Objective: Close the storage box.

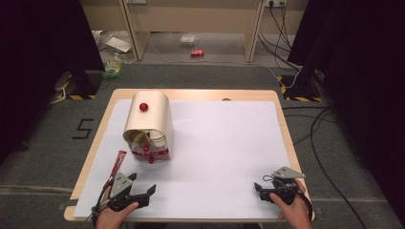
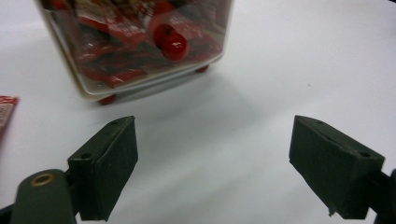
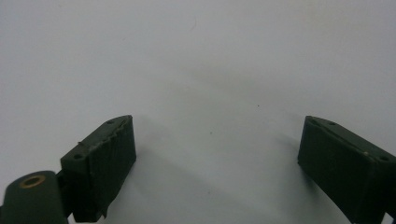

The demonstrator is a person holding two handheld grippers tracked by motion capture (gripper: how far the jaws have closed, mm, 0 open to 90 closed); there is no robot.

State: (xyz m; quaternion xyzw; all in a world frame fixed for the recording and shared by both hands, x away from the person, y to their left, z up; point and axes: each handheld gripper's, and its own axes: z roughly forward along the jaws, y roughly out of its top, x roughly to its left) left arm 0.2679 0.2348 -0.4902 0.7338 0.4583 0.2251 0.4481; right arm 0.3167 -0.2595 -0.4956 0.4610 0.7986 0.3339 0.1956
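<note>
Left hand-held gripper (image 1: 143,192) jaws spread wide, empty, near table's front-left, facing clear sachet box (image 2: 135,46) with red knob (image 2: 173,44). Right hand-held gripper (image 1: 261,188) likewise gaping, empty. Advice: approach knob squarely, close gently.

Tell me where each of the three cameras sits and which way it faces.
High view: above the near table edge, looking forward and down on the white table sheet; both hands, left gripper and right gripper show.
Left gripper view: rides the left gripper, facing the clear-fronted cream box with red knobs; its open black jaws show.
Right gripper view: rides the right gripper, facing bare sheet; open jaws show.
High and left gripper views share the box and red sachet.
</note>
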